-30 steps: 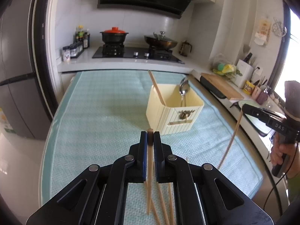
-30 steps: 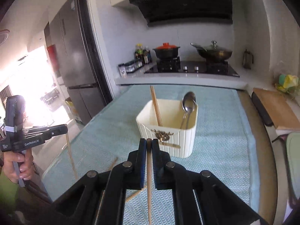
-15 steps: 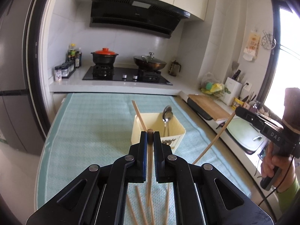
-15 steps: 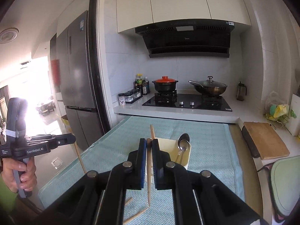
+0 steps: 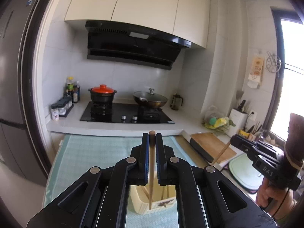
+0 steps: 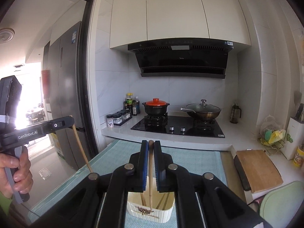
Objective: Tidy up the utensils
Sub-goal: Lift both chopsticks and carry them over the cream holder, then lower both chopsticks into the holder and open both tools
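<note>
My left gripper point(image 5: 151, 135) is shut on a wooden chopstick point(image 5: 151, 171) that hangs down over the cream utensil holder point(image 5: 152, 206) on the teal mat. My right gripper point(image 6: 150, 142) is shut on another chopstick point(image 6: 150, 174), its lower end over the same holder point(image 6: 152, 211). Chopsticks and other handles stand inside the holder. Each gripper shows in the other's view: the right gripper point(image 5: 235, 139) at the right, the left gripper point(image 6: 71, 120) at the left, each with its chopstick slanting down.
The teal mat point(image 5: 91, 157) covers the table. Behind are the counter with a black hob point(image 5: 125, 114), an orange-lidded pot point(image 5: 102, 95) and a wok point(image 5: 150, 99). A wooden cutting board point(image 6: 258, 169) lies to the right, a fridge point(image 6: 64, 98) to the left.
Both grippers have risen and moved forward with their chopsticks; the holder, earlier ahead of them, now lies directly beneath the jaws. The loose chopsticks on the mat have gone out of view.
</note>
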The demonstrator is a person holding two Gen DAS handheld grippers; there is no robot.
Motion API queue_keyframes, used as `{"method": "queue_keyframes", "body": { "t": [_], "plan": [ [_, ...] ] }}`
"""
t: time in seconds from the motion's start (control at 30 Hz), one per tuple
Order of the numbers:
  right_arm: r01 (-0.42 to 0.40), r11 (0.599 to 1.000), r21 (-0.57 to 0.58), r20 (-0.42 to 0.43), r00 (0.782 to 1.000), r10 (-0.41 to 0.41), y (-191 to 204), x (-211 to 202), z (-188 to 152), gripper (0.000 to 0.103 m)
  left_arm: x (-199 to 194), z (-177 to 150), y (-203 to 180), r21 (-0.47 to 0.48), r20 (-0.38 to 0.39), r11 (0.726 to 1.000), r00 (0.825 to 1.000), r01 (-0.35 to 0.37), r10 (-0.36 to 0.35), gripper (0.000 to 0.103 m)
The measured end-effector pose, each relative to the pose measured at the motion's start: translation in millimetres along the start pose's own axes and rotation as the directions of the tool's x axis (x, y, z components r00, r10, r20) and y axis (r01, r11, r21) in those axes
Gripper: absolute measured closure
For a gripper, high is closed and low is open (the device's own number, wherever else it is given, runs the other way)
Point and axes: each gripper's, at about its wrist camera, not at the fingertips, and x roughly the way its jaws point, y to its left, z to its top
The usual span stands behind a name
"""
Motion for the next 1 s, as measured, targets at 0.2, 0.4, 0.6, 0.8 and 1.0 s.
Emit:
{"method": "queue_keyframes", "body": {
  "t": [0.2, 0.4, 0.6, 0.8, 1.0],
  "plan": [
    [0.040, 0.999, 0.006, 0.005, 0.999, -0.040, -13, 43, -1, 0.097, 58, 0, 4, -0.047, 0.008, 0.998, 0.999, -0.046, 0.047, 0.099],
    [0.028, 0.999, 0.043, -0.124, 0.992, -0.022, -31, 92, -38, 0.097, 111, -37, 5, -0.063, -0.096, 0.995, 0.993, -0.073, 0.066, 0.099],
    [0.001, 0.995, 0.099, -0.294, 0.955, 0.028, -42, 146, -78, 0.096, 153, -74, 1, -0.060, -0.221, 0.995, 0.973, -0.075, 0.060, 0.099],
    [-0.004, 0.985, 0.175, -0.314, 0.948, 0.059, -48, 155, -80, 0.071, 153, -74, 1, -0.061, -0.283, 0.994, 0.957, -0.086, 0.065, 0.061],
    [-0.002, 0.997, 0.071, -0.182, 0.983, 0.015, -38, 90, -51, 0.051, 80, -49, 9, 0.009, -0.192, 0.994, 0.975, -0.108, 0.108, 0.029]
  ]
}}
